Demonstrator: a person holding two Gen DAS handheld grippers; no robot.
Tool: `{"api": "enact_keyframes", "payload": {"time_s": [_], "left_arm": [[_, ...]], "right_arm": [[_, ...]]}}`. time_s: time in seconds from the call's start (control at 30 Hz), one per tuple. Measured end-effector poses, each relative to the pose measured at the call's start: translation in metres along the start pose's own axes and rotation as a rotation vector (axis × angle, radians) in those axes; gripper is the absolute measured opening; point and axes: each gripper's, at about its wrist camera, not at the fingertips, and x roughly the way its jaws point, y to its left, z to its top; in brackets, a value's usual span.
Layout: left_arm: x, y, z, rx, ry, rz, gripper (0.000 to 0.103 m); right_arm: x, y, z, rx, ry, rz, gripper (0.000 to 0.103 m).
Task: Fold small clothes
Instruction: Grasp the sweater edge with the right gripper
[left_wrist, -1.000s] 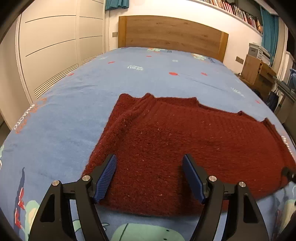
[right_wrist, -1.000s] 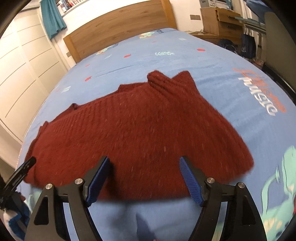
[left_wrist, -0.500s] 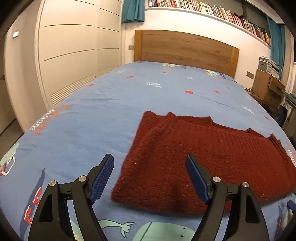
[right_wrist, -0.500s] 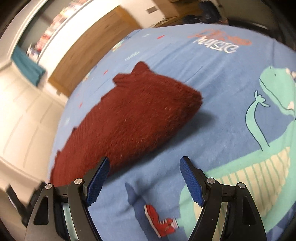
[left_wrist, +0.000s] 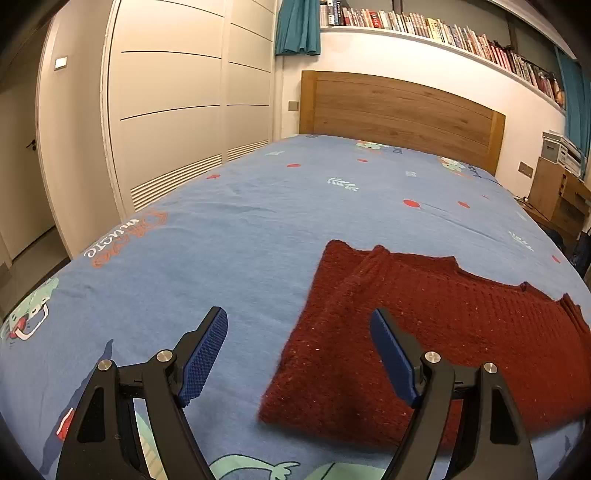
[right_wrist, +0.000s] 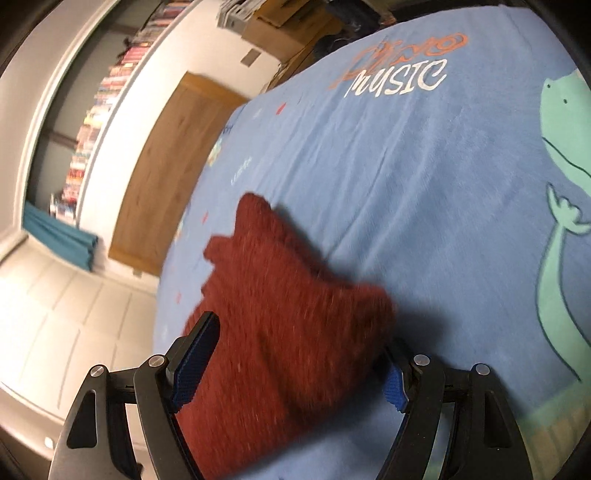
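A dark red knitted sweater (left_wrist: 424, 332) lies folded flat on the blue printed bedsheet (left_wrist: 221, 240). My left gripper (left_wrist: 299, 354) is open and empty, held above the sheet, with the sweater's left edge between its fingers. In the right wrist view the sweater (right_wrist: 280, 325) is blurred and its right end lies between the open fingers of my right gripper (right_wrist: 295, 354). The sweater hides most of the right fingertip. I cannot tell whether the fingers touch the knit.
A wooden headboard (left_wrist: 399, 114) stands at the far end of the bed. White wardrobe doors (left_wrist: 166, 110) run along the left side. Cardboard boxes (left_wrist: 561, 195) stand to the right of the bed. A bookshelf (left_wrist: 424, 29) runs above the headboard.
My left gripper has drawn back and to the left, off the sweater. My right gripper has swung to the sweater's right end and tilted, then closed in around that end.
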Motion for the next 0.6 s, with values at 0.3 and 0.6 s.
{"api": "enact_keyframes", "payload": {"time_s": [0.3,0.6], "left_arm": [[-0.002,0.011,0.003,-0.031,-0.005,0.014,0.075],[-0.002,0.018,0.007,-0.039,-0.003,0.018,0.075]], "right_arm": [[0.003,-0.01,0.008,0.07,-0.013,0.014,0.052],[0.003,-0.015,0.013,0.127,0.012,0.045,0.033]]}}
